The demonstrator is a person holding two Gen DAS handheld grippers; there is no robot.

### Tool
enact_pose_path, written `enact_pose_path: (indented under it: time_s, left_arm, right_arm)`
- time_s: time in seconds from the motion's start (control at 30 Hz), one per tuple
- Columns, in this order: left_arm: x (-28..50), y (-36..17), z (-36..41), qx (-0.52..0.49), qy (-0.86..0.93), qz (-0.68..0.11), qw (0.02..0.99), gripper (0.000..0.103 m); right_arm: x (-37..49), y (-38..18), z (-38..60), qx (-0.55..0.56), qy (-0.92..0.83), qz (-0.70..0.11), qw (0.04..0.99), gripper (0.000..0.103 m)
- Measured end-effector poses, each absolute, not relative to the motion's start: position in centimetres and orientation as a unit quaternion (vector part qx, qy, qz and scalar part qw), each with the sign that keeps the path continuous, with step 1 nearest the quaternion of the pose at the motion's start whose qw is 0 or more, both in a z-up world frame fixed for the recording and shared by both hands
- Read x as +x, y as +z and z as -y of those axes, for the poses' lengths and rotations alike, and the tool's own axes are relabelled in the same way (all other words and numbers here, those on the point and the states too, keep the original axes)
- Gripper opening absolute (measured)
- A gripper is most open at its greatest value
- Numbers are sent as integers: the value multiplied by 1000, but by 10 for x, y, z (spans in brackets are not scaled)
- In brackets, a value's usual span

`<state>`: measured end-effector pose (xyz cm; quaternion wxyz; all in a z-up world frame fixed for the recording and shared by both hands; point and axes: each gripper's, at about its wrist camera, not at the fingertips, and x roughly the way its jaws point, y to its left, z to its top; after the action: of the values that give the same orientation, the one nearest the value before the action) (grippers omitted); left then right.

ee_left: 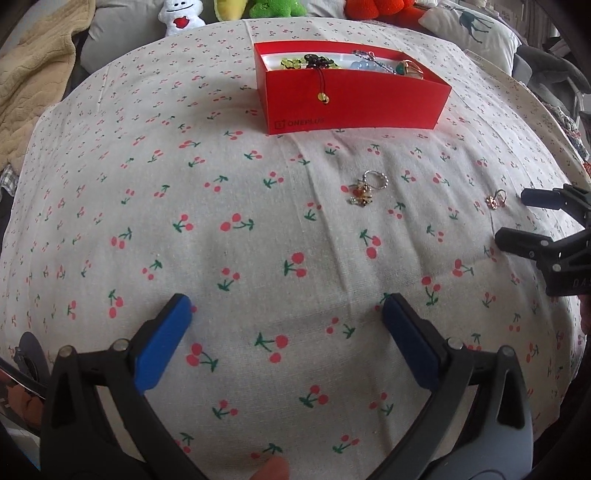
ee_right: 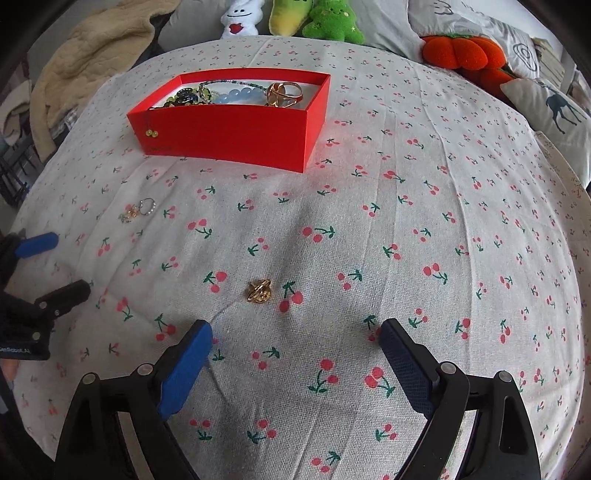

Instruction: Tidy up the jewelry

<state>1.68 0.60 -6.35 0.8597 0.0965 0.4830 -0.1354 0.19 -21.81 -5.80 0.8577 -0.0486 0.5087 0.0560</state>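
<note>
Colours on the cherry-print cloth

Cloth (ee_right: 369,177): off-white, scattered red cherries on green stems. Box (ee_right: 229,133): bright red outside, white inside, holding pale blue beads (ee_right: 236,96), green and dark beads (ee_right: 188,96) and a gold ring (ee_right: 284,94). Loose gold ring (ee_right: 259,291) on the cloth; small gold-and-red charm (ee_left: 364,192) with silver loop. Tongs: blue pads (ee_right: 184,369) on black arms. Plush toys behind: white (ee_right: 242,18), yellow-green (ee_right: 290,16), green (ee_right: 332,20), orange (ee_right: 461,51).

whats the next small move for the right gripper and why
Probably ease the right gripper forward and down over the gold ring: it lies loose on the cloth just ahead of the open jaws, while the red box already holds the other pieces.
</note>
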Motion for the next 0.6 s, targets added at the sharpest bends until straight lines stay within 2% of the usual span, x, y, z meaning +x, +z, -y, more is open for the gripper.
enact_pose_path:
  time_s: [0.1,0.2,0.27,0.33,0.6]
  left_arm:
    - [21,-61,-4,97,-153,-478,860,101]
    - [24,-57,-1,97,-177,-468,861,86]
    - [27,-54,3,94,-192,-461,861,69]
    - [32,-51,7,87,-210,-460,858,57]
    - [48,-53,29,89,-235,-463,850,41]
  right_arm:
    - [4,-58,219,-44,61,-510,857,97]
    - [7,-57,218,-48,70,-513,854,97]
    - [8,-57,217,-47,76,-513,854,97]
    - [9,-56,217,-42,84,-511,854,97]
    - [8,-53,216,-27,110,-512,851,94]
